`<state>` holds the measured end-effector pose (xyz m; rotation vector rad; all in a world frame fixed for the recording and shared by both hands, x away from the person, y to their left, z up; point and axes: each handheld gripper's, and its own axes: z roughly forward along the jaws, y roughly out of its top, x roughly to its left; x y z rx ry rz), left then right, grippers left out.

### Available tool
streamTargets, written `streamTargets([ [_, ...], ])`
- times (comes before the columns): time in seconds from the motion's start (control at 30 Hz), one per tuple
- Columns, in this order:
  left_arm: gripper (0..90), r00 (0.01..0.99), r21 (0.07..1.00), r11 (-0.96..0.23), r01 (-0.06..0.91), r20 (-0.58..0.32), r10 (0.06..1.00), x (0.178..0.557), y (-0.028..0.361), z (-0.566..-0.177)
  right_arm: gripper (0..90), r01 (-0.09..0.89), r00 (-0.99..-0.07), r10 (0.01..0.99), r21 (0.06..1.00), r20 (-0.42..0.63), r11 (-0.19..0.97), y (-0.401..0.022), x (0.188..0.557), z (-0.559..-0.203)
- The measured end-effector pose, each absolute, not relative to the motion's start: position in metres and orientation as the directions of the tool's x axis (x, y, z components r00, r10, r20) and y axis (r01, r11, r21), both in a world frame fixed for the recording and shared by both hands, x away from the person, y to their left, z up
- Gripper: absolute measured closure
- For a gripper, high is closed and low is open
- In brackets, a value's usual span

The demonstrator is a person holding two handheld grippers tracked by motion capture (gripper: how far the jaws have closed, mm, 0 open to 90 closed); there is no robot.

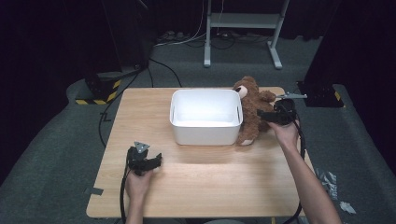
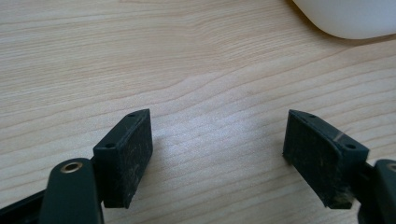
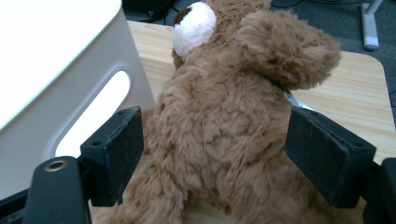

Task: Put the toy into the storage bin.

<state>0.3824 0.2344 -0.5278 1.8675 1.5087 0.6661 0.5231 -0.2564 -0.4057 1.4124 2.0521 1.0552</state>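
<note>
One white bin (image 1: 206, 116) empty; teddy bear (image 1: 252, 109) beside it

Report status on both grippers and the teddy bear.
Right gripper open, jaws either side of the teddy bear, not closed. Left gripper open, idle over the table. Bear sits against the white bin.

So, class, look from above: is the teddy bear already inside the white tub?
No, the teddy bear sits on the table, leaning against the outside of the white tub.
</note>
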Motion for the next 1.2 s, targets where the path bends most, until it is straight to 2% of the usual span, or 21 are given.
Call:
streamTargets([
  [0.53, 24.3, 0.210, 0.745, -0.134, 0.654, -0.008, 0.978, 0.383, 0.234, -0.528, 18.7, 0.642, -0.339, 0.938, 0.747, 0.075, 0.172, -0.245, 0.560, -0.415],
  [1.2, 24.7, 0.202, 0.744, -0.134, 0.655, -0.002, 0.979, 0.383, 0.234, -0.528, 12.8, 0.691, -0.316, 0.949, 0.682, -0.013, 0.239, -0.227, 0.591, -0.425],
])
